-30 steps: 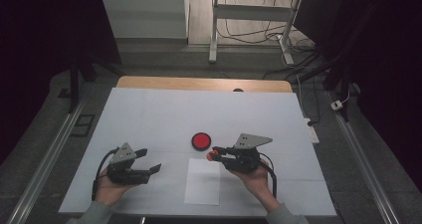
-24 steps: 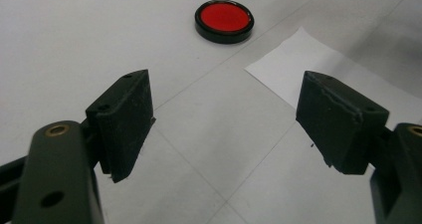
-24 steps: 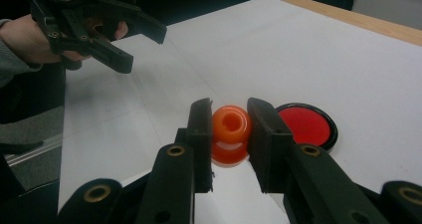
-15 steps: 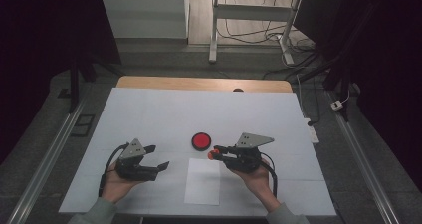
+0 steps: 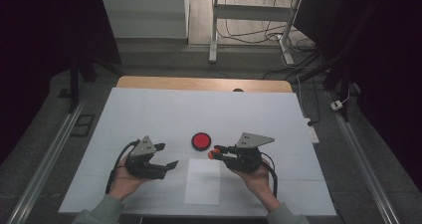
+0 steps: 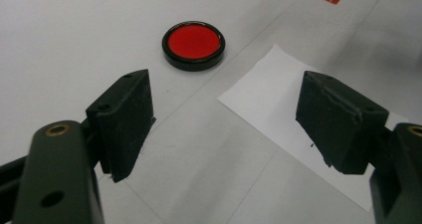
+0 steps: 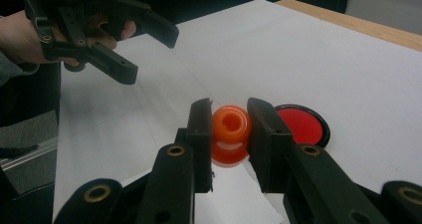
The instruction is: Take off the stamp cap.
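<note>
So the right tongs (image 7: pixel 229 134) are clamped on a small orange spool-looking piece (image 7: pixel 230 134), jaws pinching its sides, and it hangs just above the table near the top edge of the white sheet of paper (image 5: pixel 202 181). Looks like glossy plastic or rubber, rounded with a hole in the top face, so it could slip if the squeeze goes slack; I'd keep the pressure even and the piece level. The left tongs (image 5: pixel 164 157) are wide open and empty, at about 9 o'clock from the paper, with chunky matte black pads (image 6: pixel 125 115) that look a bit rough at the edges. At roughly 12 o'clock from the paper, just beside the orange piece, sits a flat round red disc with a black rim (image 5: pixel 201 141), shiny on top. No idea what the goal is, honestly. The table (image 5: pixel 164 109) has a smooth pale matte cover with a wood edge at the far side.
</note>
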The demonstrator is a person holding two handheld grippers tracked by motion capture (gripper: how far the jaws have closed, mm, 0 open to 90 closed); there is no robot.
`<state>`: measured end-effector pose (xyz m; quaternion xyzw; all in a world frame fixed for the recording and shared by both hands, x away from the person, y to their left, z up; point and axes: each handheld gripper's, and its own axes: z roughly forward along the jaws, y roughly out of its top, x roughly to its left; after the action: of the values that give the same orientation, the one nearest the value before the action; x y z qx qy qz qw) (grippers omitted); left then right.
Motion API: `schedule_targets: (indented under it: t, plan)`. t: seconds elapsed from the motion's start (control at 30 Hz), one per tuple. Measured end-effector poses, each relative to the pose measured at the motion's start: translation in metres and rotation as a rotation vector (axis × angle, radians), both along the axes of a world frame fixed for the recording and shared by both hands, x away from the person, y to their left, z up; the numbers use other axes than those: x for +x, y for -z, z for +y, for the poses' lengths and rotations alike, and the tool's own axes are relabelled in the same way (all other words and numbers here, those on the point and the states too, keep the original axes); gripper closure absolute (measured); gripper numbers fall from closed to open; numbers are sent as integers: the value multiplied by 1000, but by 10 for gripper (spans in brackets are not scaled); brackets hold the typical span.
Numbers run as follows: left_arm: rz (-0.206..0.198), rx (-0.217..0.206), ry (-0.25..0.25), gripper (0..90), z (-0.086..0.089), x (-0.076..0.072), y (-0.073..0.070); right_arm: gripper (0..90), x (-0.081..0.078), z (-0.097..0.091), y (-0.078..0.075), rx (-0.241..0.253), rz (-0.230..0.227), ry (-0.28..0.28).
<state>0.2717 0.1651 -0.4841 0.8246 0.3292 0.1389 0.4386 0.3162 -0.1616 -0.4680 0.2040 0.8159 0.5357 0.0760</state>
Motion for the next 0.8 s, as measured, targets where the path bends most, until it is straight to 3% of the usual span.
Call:
schedule_targets:
  t: [0.8]
  plan:
    - [-8, 23, 56, 245, -29, 11, -2, 729, -1, 0, -1, 3, -11, 2]
